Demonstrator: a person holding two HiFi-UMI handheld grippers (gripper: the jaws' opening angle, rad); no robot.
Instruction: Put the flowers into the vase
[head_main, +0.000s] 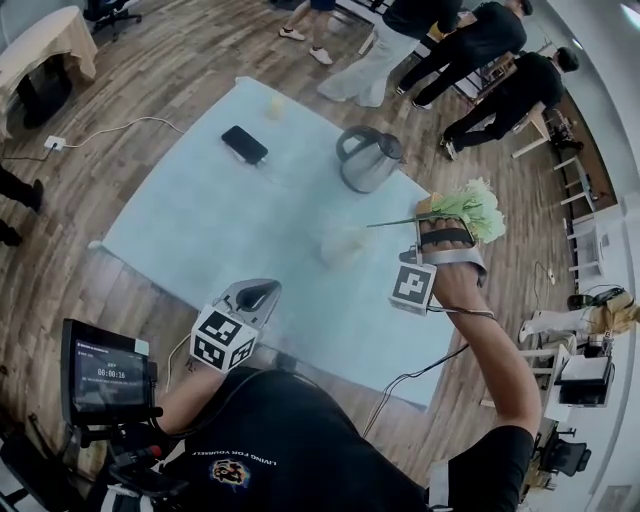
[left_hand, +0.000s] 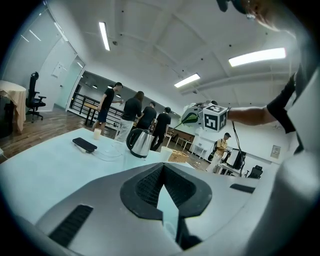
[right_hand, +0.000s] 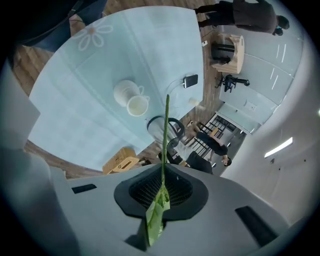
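- got right gripper (head_main: 443, 212) jaws clamped on the flower (head_main: 478, 210) stem, left gripper (head_main: 262, 293) jaws together, empty
- probably best to tip stem end down over the vase (head_main: 345, 245) mouth, then lower slowly

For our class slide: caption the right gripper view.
Right gripper shut on a flower stem, above the table and kettle.
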